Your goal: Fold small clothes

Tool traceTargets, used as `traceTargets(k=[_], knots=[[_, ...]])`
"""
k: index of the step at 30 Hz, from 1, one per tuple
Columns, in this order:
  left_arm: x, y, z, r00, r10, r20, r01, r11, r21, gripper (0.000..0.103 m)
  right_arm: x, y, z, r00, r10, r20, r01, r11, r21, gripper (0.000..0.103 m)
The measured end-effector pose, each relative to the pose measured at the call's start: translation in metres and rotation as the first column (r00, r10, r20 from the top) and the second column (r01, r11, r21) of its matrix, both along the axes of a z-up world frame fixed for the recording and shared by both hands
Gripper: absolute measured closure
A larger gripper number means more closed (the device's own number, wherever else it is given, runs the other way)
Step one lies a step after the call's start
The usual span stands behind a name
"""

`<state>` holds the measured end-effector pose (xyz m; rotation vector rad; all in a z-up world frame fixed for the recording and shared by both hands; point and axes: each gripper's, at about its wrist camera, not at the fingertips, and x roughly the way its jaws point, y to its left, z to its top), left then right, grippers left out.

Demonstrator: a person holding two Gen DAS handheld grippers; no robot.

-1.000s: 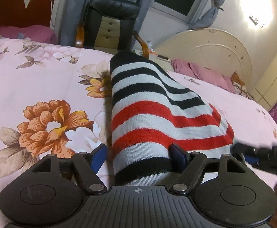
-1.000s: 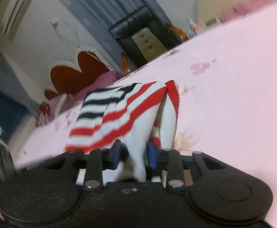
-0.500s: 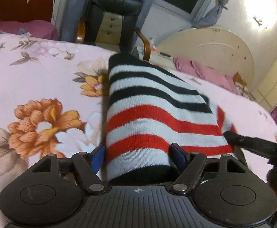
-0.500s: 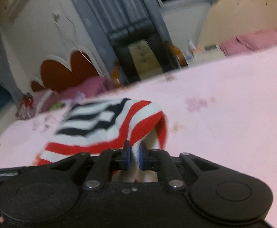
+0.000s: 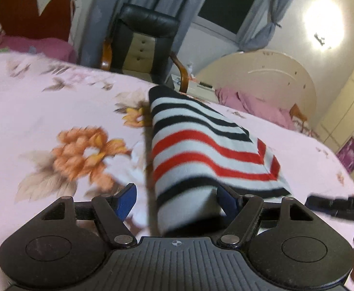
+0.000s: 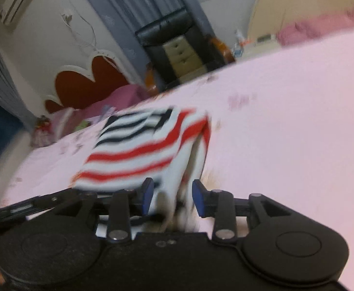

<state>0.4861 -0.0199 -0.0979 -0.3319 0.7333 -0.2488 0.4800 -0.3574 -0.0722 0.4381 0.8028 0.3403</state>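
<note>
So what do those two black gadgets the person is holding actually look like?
Both are matte black plastic. The left gripper has a ribbed centre plate with a small crosshair mark, round discs either side, silver rivets on its linkage bars and blue finger pads. The right gripper looks alike.

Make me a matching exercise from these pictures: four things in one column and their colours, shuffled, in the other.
Things:
1. striped garment
2. armchair
3. bed cover
4. headboard

Colours:
A. pink with orange flowers
B. black with a tan middle
C. bands of red, white and black
D. dark red inside a pale scalloped rim

Pairs: 1-C, 2-B, 3-A, 4-D
</note>
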Motion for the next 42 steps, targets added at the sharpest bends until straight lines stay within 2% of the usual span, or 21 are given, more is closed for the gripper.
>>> traceTargets(k=[2, 4, 5, 8, 11, 15, 17, 20, 23, 25, 26, 28, 31, 33, 36, 39, 42], knots=[[-0.01, 0.006, -0.006, 1.0, 0.008, -0.012, -0.009, 1.0, -0.019, 0.03, -0.011, -0.001, -0.008, 0.999, 0.008, -0.052, -0.004, 0.997, 0.075, 0.068], [-0.012, 0.009, -0.013, 0.999, 0.014, -0.043, -0.016, 0.999, -0.048, 0.03, -0.015, 0.006, -0.017, 0.997, 0.009, -0.078, -0.003, 0.997, 0.082, 0.069], [-0.01, 0.008, -0.017, 0.998, 0.016, -0.064, -0.019, 0.999, -0.048, 0.03, -0.015, 0.01, -0.021, 0.996, 0.009, -0.085, -0.003, 0.997, 0.075, 0.073], [-0.012, -0.002, -0.024, 0.996, -0.012, -0.091, 0.011, 1.0, -0.01, 0.03, -0.013, 0.015, -0.028, 0.995, -0.008, -0.097, 0.015, 0.997, 0.076, 0.083], [-0.016, -0.009, -0.028, 0.995, -0.031, -0.091, 0.032, 0.999, 0.014, 0.03, -0.016, 0.01, -0.029, 0.995, -0.011, -0.103, 0.02, 0.996, 0.088, 0.089], [-0.02, -0.01, -0.033, 0.996, -0.025, -0.082, 0.027, 0.999, 0.019, 0.03, -0.022, 0.016, -0.029, 0.996, 0.017, -0.087, -0.019, 1.0, -0.021, 0.094], [-0.022, -0.014, -0.034, 0.998, -0.031, -0.061, 0.034, 0.998, 0.059, 0.03, -0.022, 0.02, -0.031, 0.997, 0.024, -0.076, -0.029, 0.998, -0.062, 0.095], [-0.026, -0.022, -0.035, 0.998, -0.049, -0.031, 0.053, 0.99, 0.129, 0.03, -0.025, 0.018, -0.034, 0.997, 0.019, -0.069, -0.024, 0.998, -0.062, 0.097], [-0.027, -0.024, -0.032, 0.998, -0.045, -0.034, 0.049, 0.988, 0.147, 0.03, -0.024, 0.018, -0.032, 0.997, 0.016, -0.072, -0.02, 0.998, -0.061, 0.093], [-0.029, -0.024, -0.031, 0.998, -0.045, -0.033, 0.05, 0.986, 0.159, 0.03, -0.027, 0.019, -0.023, 0.997, -0.01, -0.075, 0.007, 0.999, -0.05, 0.079], [-0.031, -0.025, -0.031, 0.998, -0.047, -0.031, 0.051, 0.985, 0.162, 0.03, -0.031, 0.019, -0.017, 0.998, -0.029, -0.054, 0.026, 0.998, -0.057, 0.064], [-0.034, -0.025, -0.032, 0.998, -0.047, -0.03, 0.051, 0.985, 0.162, 0.03, -0.043, 0.023, 0.001, 0.998, -0.049, 0.042, 0.053, 0.994, -0.091, 0.063], [-0.036, -0.026, -0.033, 0.999, -0.043, -0.028, 0.047, 0.986, 0.161, 0.03, -0.051, 0.039, 0.016, 0.989, -0.017, 0.149, 0.044, 0.983, -0.177, 0.07], [-0.036, -0.025, -0.033, 0.999, -0.044, -0.029, 0.048, 0.986, 0.161, 0.03, -0.053, 0.054, 0.019, 0.982, 0.038, 0.185, 0.008, 0.97, -0.243, 0.077], [-0.037, -0.025, -0.033, 0.999, -0.045, -0.03, 0.05, 0.985, 0.166, 0.03, -0.052, 0.075, 0.011, 0.978, 0.118, 0.174, -0.051, 0.936, -0.348, 0.078], [-0.038, -0.027, -0.033, 0.998, -0.046, -0.031, 0.051, 0.983, 0.174, 0.03, -0.045, 0.091, -0.015, 0.986, 0.149, 0.077, -0.093, 0.868, -0.487, 0.083], [-0.038, -0.027, -0.034, 0.999, -0.045, -0.027, 0.049, 0.982, 0.183, 0.03, -0.05, 0.101, -0.023, 0.978, 0.185, 0.101, -0.097, 0.82, -0.564, 0.083]])
